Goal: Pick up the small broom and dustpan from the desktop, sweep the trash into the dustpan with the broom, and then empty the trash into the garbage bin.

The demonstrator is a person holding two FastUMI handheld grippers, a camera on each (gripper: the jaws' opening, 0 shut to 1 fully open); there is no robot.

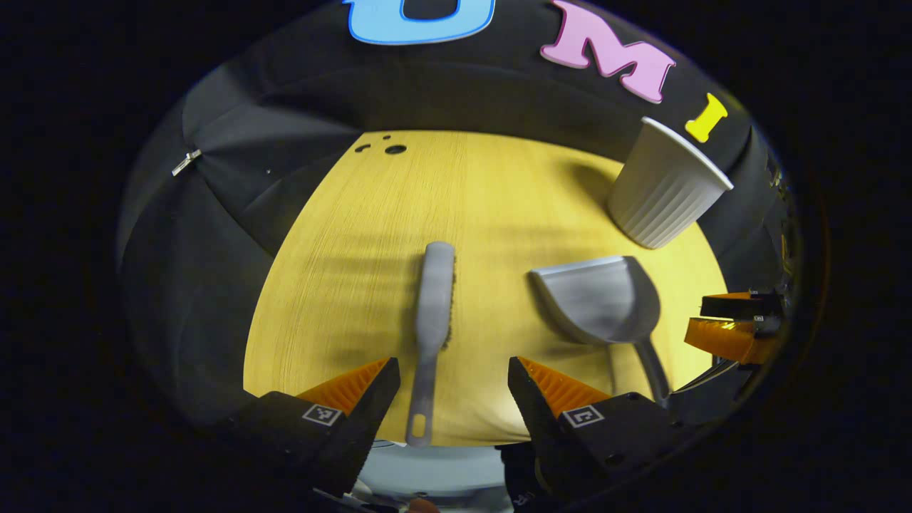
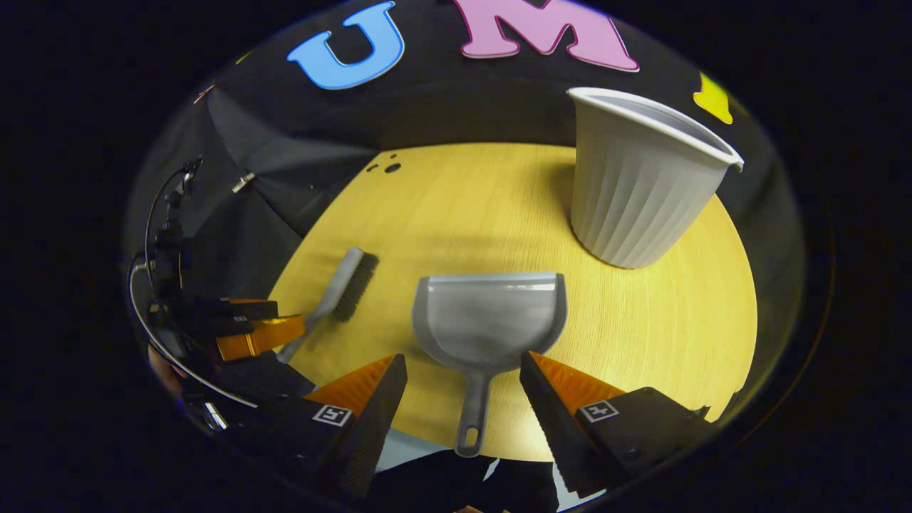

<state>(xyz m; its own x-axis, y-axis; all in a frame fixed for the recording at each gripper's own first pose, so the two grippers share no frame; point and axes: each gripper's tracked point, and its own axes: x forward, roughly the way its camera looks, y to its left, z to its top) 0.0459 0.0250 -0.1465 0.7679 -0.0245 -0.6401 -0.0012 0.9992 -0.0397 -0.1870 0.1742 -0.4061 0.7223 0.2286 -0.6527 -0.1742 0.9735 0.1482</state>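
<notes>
A small grey broom (image 1: 433, 313) lies flat on the yellow wooden desktop (image 1: 484, 192), bristles turned right, its handle reaching toward me. My left gripper (image 1: 453, 374) hovers open with that handle between its spread fingers, touching neither. The grey dustpan (image 2: 490, 320) rests on the desk, mouth facing away, handle pointing back between the fingers of my open right gripper (image 2: 463, 377), also untouched. A grey ribbed garbage bin (image 2: 638, 185) stands upright beyond the dustpan to the right. The broom (image 2: 342, 288) and left gripper (image 2: 260, 335) appear at the left of the right gripper view. No trash is visible.
The desk's near edge (image 1: 456, 442) runs just under the broom handle's end. Small dark holes (image 1: 394, 149) mark the far left corner of the desktop. The dustpan (image 1: 598, 299), bin (image 1: 666, 185) and right gripper (image 1: 734, 324) sit at the right of the left gripper view.
</notes>
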